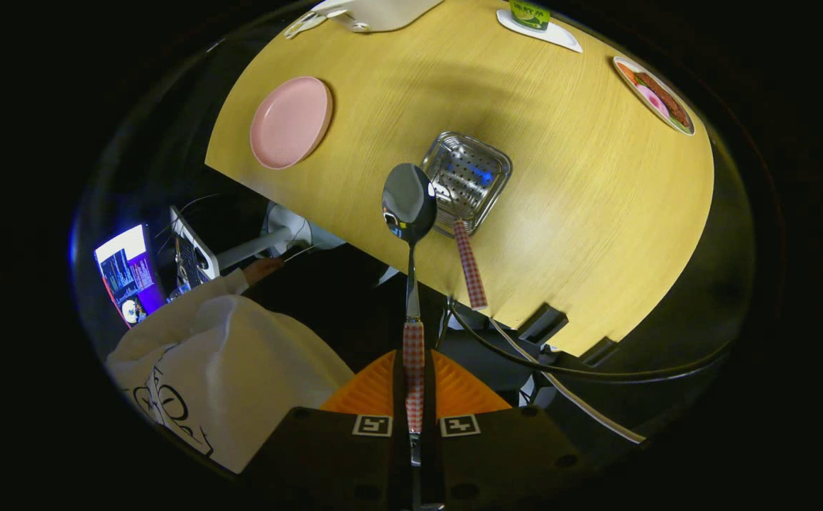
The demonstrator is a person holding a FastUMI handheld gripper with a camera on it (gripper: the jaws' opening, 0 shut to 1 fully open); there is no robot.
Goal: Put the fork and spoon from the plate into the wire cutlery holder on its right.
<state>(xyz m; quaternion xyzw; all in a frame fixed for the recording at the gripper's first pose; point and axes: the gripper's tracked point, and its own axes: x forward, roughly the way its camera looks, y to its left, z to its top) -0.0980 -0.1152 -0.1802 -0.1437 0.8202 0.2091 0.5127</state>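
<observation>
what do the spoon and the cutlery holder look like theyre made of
Spoon, clamped between the gripper fingers: polished metal bowl, mirror-like reflections; checked handle, maybe plastic. Cutlery holder: shiny metal, perforated base, wire rim, likely steel. A second checked handle sticks out of it.

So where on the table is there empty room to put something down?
Bare wood lies between the pink plate and the wire cutlery holder, and beyond the holder toward the food plate. It is crowded at the holder, where the gripper holds the spoon beside a checked handle.
</observation>
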